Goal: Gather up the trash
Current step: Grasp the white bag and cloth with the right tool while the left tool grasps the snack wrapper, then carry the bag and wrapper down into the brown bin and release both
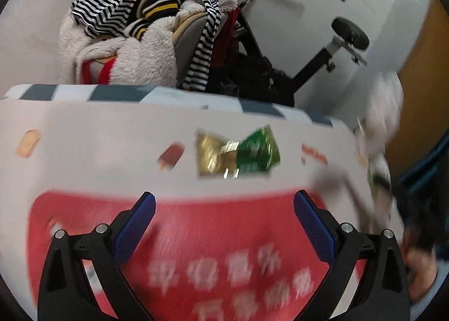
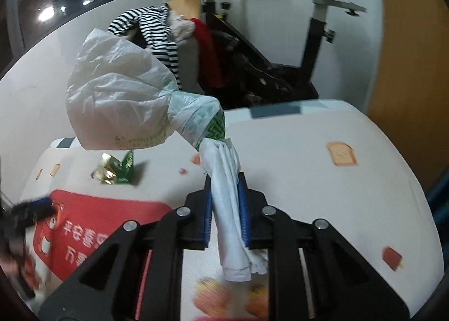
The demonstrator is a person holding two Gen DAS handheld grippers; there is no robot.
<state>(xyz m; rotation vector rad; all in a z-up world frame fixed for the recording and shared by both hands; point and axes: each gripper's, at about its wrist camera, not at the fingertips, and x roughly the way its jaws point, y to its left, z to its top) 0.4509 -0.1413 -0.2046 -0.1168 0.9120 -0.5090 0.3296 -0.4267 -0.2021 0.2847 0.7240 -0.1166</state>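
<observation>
Right gripper [image 2: 224,203] clamps the plastic bag [image 2: 120,96]; left gripper [image 1: 224,206], jaws wide, must advance onto the foil wrapper [image 1: 238,152] just ahead.

Even indoor light, heavy motion blur, fisheye-warped dark edges

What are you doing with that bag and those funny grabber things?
Someone is tidying up trash. The right hand-held gripper is shut on the twisted neck of a white plastic bag, holding it up over the white printed tablecloth. The left hand-held gripper is open and empty, pointing toward a crumpled green and gold foil wrapper that lies on the cloth, not yet picked up. Behind the table are a pile of clothes and a black exercise bike.
</observation>
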